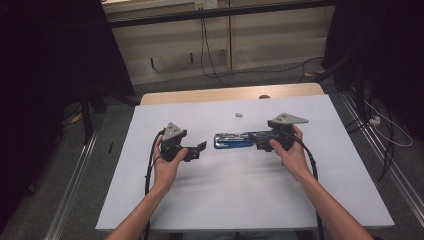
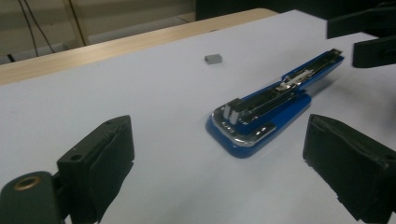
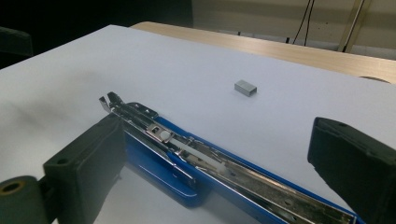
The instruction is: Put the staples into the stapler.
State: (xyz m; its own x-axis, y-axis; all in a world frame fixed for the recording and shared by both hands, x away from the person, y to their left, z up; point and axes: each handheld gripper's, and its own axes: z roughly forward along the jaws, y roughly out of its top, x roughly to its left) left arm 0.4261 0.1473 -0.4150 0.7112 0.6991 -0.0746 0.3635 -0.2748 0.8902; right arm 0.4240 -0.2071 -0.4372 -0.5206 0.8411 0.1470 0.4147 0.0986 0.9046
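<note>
Stapler (image 1: pixel 233 140) lies mid-table in the high view, its top swung open; my right gripper (image 1: pixel 260 140) sits at its right end, my left gripper (image 1: pixel 199 148) apart to its left. A small staple block (image 1: pixel 239 115) rests farther off. Left gripper view: my jaws are spread and empty, the stapler's blue nose (image 2: pixel 243 135) just ahead. Right gripper view: my jaws stand wide, straddling the bared magazine (image 3: pixel 224 168) without pinching. I judge loading is in hand; next comes fetching that block.
</note>
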